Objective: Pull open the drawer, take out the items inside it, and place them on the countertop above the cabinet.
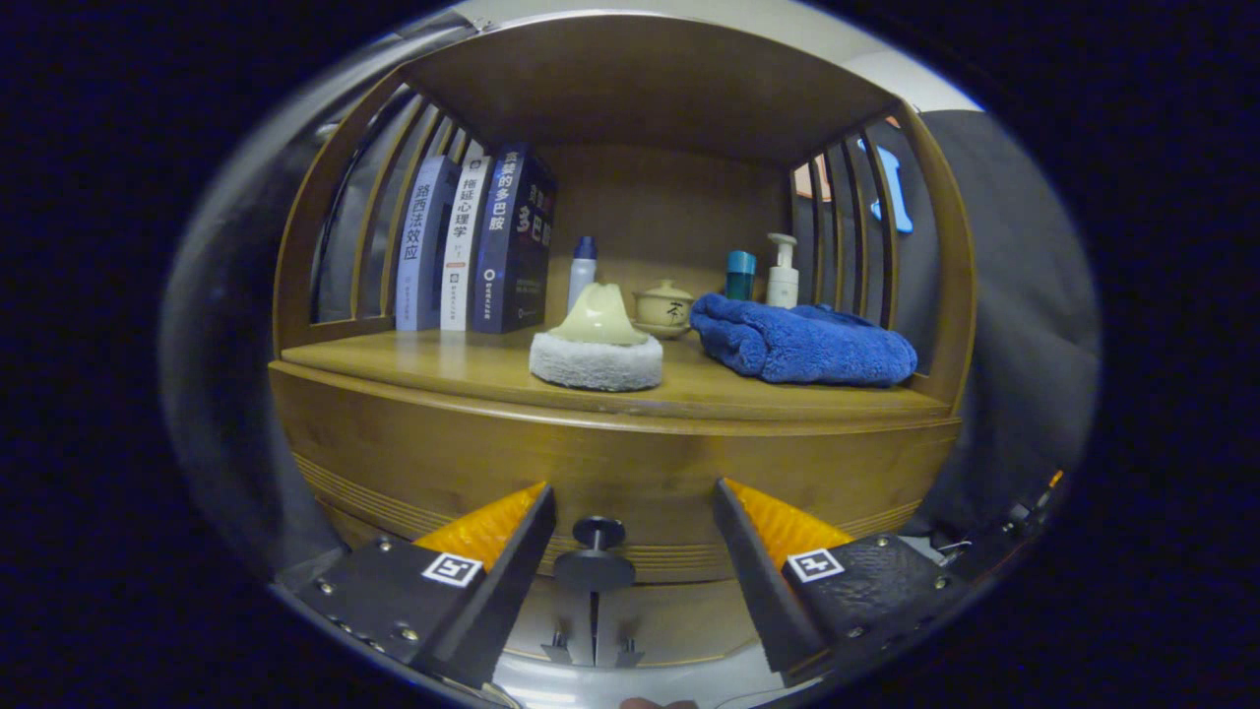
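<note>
The tool (pixel 630 512) gapes wide, fingers flanking the dark round knob (pixel 598 533) of the closed wooden drawer (pixel 630 483). At 12 o'clock, the desk (pixel 463 369) carries a blue towel (pixel 802 343) and books (pixel 472 246).

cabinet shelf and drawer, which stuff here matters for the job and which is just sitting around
For the job:
drawer knob, between the open fingers
drawer front, shut
countertop

Lying about:
books
scrub pad
blue towel
lidded cup
three bottles
</note>
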The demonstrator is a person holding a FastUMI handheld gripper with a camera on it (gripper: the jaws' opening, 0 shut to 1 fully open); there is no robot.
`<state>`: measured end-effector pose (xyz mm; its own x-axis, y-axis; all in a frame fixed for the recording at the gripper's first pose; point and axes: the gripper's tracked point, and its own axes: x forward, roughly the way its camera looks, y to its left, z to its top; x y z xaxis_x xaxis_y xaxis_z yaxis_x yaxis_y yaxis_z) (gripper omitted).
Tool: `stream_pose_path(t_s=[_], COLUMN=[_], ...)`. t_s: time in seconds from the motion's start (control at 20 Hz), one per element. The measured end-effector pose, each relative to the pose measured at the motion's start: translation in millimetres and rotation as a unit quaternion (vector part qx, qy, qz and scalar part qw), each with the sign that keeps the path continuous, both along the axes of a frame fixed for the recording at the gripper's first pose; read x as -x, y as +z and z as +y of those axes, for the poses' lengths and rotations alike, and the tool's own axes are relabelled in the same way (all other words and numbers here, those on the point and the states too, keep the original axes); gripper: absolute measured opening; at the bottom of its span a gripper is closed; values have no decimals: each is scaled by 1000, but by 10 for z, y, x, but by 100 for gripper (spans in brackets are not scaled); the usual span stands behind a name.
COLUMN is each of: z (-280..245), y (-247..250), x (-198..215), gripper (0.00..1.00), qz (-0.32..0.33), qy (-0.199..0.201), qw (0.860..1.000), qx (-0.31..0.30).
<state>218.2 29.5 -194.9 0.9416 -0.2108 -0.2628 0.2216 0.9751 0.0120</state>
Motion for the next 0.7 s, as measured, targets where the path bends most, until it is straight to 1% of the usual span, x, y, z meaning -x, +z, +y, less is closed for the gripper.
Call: stream_pose_path(t_s=[0.15, 0.3, 0.7], z=[-27, 4, 86], y=[-5, -26, 109], x=[89, 202, 316], gripper=[97, 97, 97], qz=[-3, -4, -21], qy=[-1, 8, 30], qw=[1000, 1000, 999], qx=[-11, -11, 4])
